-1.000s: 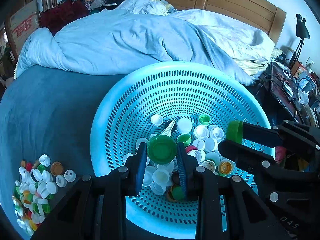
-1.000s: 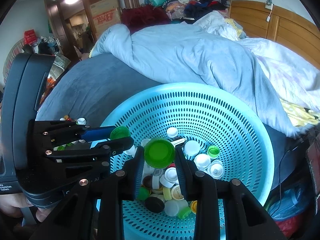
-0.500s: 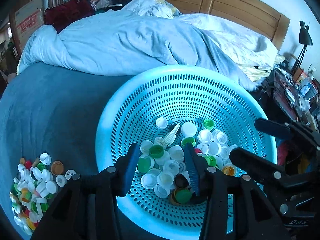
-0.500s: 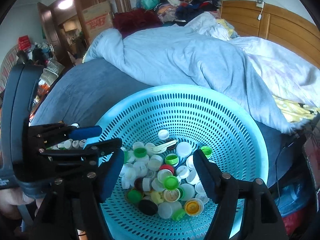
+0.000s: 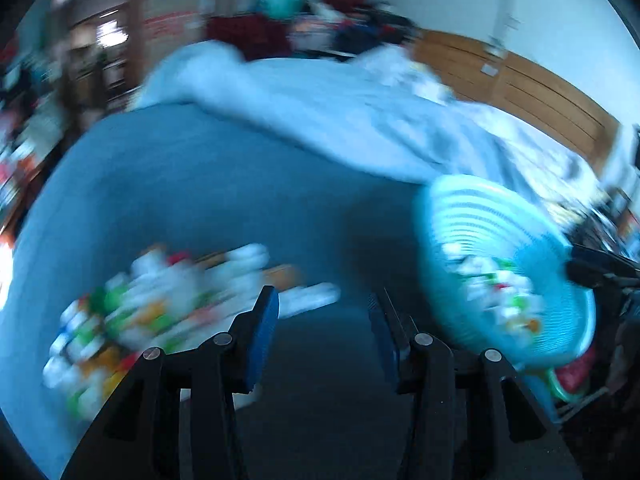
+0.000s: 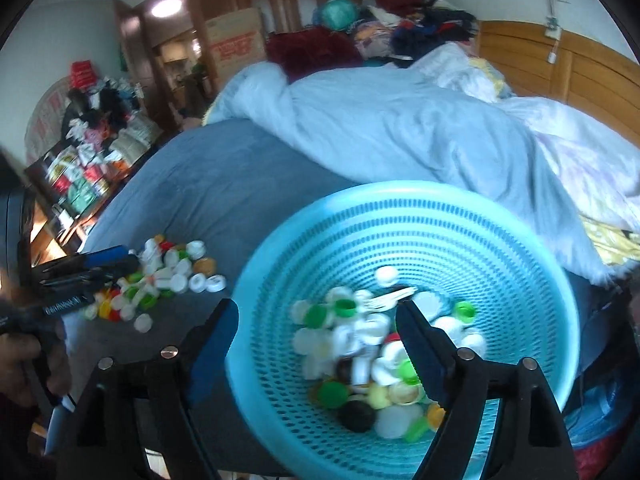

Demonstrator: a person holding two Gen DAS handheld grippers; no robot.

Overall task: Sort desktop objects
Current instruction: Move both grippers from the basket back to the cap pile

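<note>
Step in hand: between picks. Left tongs hang empty and parted near the loose bottle caps left of the basket; right tongs, empty, are opening over it. Next: grasp another cap.

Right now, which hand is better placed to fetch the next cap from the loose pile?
Left. The left tool, empty, points beside the cap pile on the bed; the right tool, jaws opening and empty, hangs over the basket.

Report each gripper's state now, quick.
Left gripper: open, nothing between its blue pads.
Right gripper: jaws opening, empty, above the perforated turquoise plastic basket of bottle caps.
</note>
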